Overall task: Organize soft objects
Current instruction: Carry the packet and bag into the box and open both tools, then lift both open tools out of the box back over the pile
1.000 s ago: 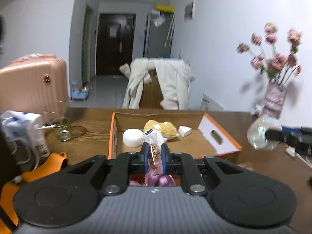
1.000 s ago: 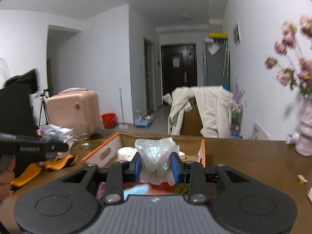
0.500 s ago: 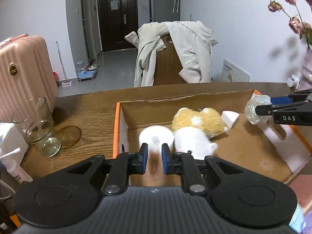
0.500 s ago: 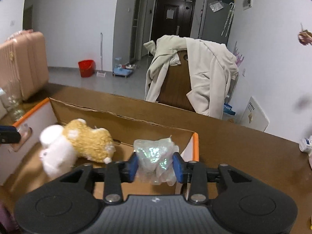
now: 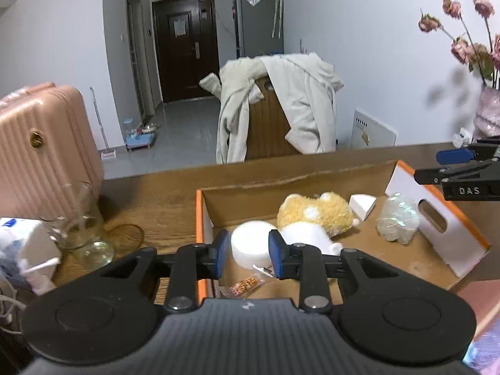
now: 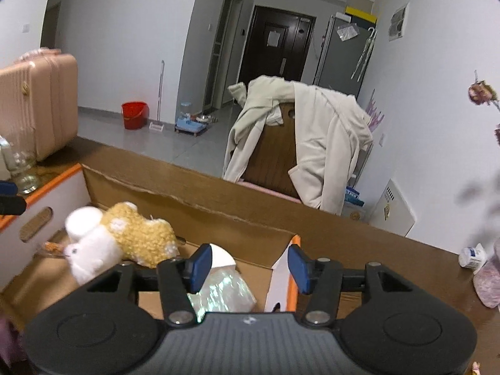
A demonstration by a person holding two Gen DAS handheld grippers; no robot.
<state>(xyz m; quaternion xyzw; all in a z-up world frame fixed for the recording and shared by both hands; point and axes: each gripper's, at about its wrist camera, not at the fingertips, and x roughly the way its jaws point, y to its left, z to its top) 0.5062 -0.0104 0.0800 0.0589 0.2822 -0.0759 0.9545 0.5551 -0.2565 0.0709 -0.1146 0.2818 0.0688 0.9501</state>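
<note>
It was a lived-in home: a coat-draped chair (image 5: 275, 118) stood beyond the wooden table (image 5: 150, 193), a pink suitcase (image 5: 40, 143) left, a dark entrance door (image 5: 184, 43) far back.

Crinkly bag (image 6: 223, 293) lies in cardboard box (image 6: 200, 200) below parted fingers (image 6: 200, 264).

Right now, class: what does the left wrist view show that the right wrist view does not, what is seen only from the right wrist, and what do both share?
Only the left wrist view: the open left gripper and the white tissue pack.

Only the right wrist view: the red bucket on the floor.

Both: the cardboard box, plush toy, crinkly clear bag, snack packet, pink suitcase, and the open right gripper.
</note>
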